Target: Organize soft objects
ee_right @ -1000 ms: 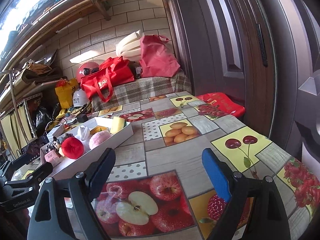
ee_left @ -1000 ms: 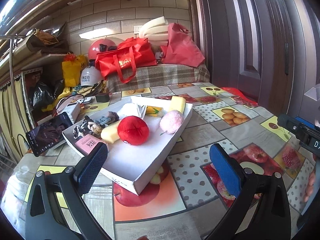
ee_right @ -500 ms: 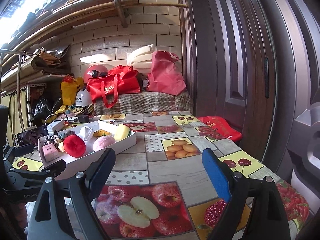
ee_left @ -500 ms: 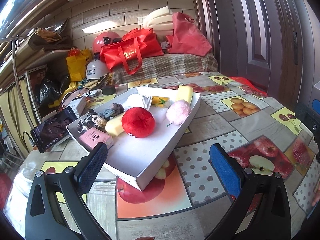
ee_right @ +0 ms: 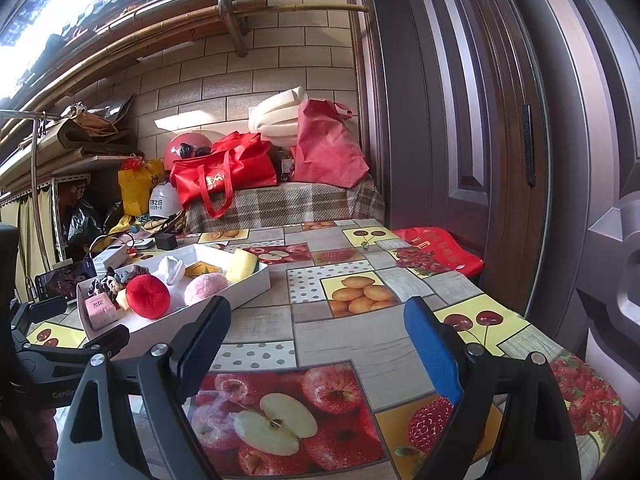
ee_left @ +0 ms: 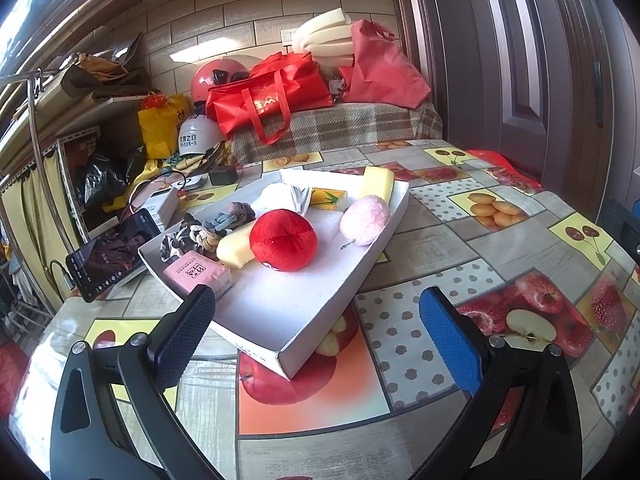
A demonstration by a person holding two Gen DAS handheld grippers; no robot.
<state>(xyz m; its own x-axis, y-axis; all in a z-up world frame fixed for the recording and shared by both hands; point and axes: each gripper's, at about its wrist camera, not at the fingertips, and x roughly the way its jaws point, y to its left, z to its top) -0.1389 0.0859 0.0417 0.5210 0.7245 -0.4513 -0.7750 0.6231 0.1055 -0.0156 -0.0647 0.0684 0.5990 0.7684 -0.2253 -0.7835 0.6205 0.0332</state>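
Both grippers hover over a table [ee_left: 432, 240] w/ fruit-print cloth, nothing between the jaws of either.

Left gripper [ee_left: 316, 328]: jaws spread wide, empty. It points at a white tray [ee_left: 280, 316], whose near corner sits just ahead of the fingertips. In the tray, from tray centre:
- red plush [ee_left: 283, 239] near centre
- pink plush [ee_left: 365, 220] at 2 o'clock, close to the right wall
- yellow sponge [ee_left: 375, 184] at 1 o'clock, leaning on the far wall
- white cloth [ee_left: 280, 196] at 12, w/ a yellow-green packet [ee_left: 329, 199] just right of it
- yellow foam piece [ee_left: 234, 246] at 9, touching the red plush
- tangle of hair ties [ee_left: 204, 232] at 10
- pink tissue pack [ee_left: 198, 274] at 8, by the near-left wall

Phone [ee_left: 112, 252] stands propped just left of the tray, screen lit.

Right gripper [ee_right: 318, 346]: jaws also spread, empty, over bare cloth. Tray [ee_right: 248, 288] lies at its 10 o'clock, well apart. Left gripper's body [ee_right: 60, 356] shows at the left edge of the right wrist view.

Red bags [ee_left: 272, 96] and helmets sit on a bench beyond the table.
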